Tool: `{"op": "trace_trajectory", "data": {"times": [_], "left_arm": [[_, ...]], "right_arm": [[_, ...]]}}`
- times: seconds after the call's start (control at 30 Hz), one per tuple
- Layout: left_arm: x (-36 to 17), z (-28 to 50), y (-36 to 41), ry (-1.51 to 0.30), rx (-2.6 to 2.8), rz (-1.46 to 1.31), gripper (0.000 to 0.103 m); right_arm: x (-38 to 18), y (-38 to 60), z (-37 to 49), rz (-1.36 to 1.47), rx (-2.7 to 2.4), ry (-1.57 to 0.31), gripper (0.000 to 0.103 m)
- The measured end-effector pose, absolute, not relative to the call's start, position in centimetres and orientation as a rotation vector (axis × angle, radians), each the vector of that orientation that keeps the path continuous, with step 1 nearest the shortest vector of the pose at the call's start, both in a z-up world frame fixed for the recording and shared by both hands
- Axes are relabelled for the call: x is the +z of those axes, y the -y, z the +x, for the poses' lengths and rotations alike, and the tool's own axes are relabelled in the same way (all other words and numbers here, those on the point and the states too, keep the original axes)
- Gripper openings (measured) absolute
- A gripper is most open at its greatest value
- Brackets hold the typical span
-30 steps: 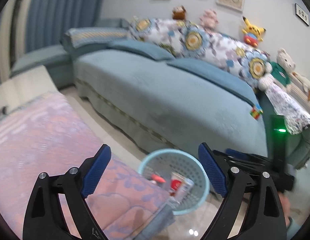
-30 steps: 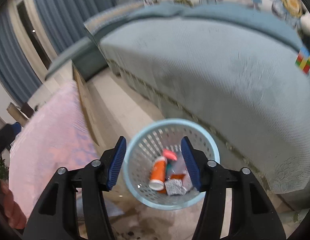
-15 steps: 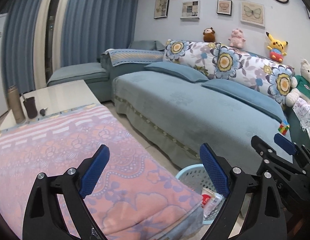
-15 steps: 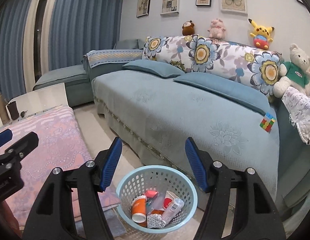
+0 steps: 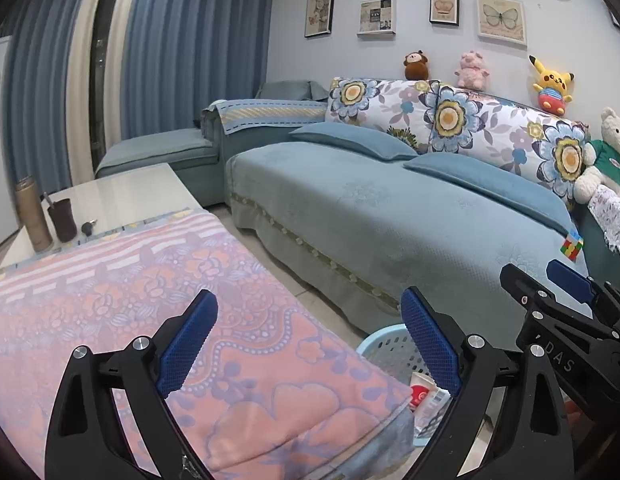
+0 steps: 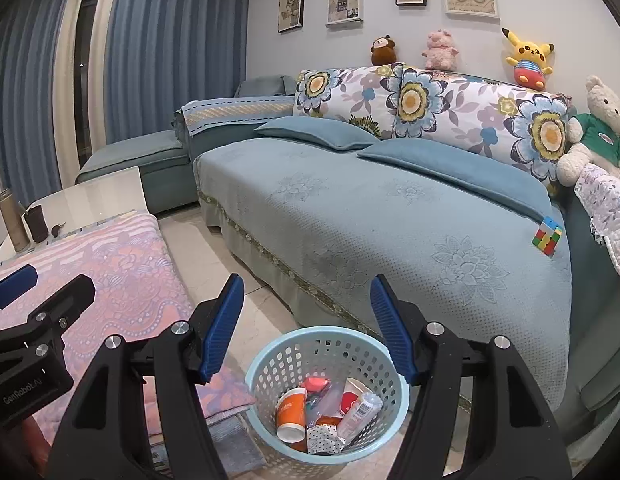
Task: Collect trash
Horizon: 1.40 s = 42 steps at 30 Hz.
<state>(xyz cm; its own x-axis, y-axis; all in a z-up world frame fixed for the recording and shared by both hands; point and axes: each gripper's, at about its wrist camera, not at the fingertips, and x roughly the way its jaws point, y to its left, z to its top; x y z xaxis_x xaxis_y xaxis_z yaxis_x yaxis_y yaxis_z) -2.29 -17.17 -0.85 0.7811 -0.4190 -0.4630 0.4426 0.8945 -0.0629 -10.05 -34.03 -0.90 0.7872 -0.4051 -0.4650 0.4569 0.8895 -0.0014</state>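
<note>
Left tongs (image 5: 308,340) wide apart and opening at this moment, nothing between the blue pads, hovering over the pink floral cloth-covered surface (image 5: 150,300). Right tongs (image 6: 306,324) parted about halfway, empty, hanging above the round light-blue perforated plastic basket (image 6: 329,336). Basket upright on the tiled floor (image 6: 214,256), mouth up, between the surface's corner and the front skirt of the teal fabric sofa (image 6: 349,216).

Trash all inside the basket: orange-and-white cylindrical cup (image 6: 290,410) lying tilted, long axis roughly top to bottom of the right view, open mouth toward the camera; white tube with barcode (image 6: 359,412) leaning diagonally, one end toward the lower left, the other toward the upper right; white cup with red mark (image 6: 349,394) behind it; small red-pink wrapper (image 6: 314,383) near the far wall; dotted crumpled paper (image 6: 323,438) at the near side.

In the left view only the basket's far rim showing, partly hidden by the right pad and the surface's corner. Right tongs seen at the right edge there.

On the bare far end of the surface: tall tan cylinder (image 5: 32,216), dark brown cup (image 5: 62,220). Multicoloured puzzle cube (image 6: 547,237) on the sofa seat near its right end.
</note>
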Motion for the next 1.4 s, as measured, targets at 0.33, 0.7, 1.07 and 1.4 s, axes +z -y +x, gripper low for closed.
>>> {"op": "trace_trajectory", "data": {"times": [0.33, 0.7, 1.07, 1.4], "left_arm": [[-0.93, -2.3, 16.88, -0.483, -0.46, 0.05, 0.091], [-0.9, -2.3, 16.93, -0.493, -0.467, 0.057, 0.091], [-0.95, -2.3, 16.95, -0.495, -0.467, 0.055, 0.091], [-0.94, -2.38, 17.04, -0.497, -0.468, 0.054, 0.091]], "right_arm": [[-1.04, 33.82, -9.94, 0.117, -0.458, -0.481, 0.064], [-1.32, 33.71, -9.69, 0.13, -0.447, -0.491, 0.064], [-1.53, 33.82, -9.64, 0.137, -0.441, -0.501, 0.064], [-1.6, 33.81, -9.55, 0.14, -0.436, -0.506, 0.064]]}}
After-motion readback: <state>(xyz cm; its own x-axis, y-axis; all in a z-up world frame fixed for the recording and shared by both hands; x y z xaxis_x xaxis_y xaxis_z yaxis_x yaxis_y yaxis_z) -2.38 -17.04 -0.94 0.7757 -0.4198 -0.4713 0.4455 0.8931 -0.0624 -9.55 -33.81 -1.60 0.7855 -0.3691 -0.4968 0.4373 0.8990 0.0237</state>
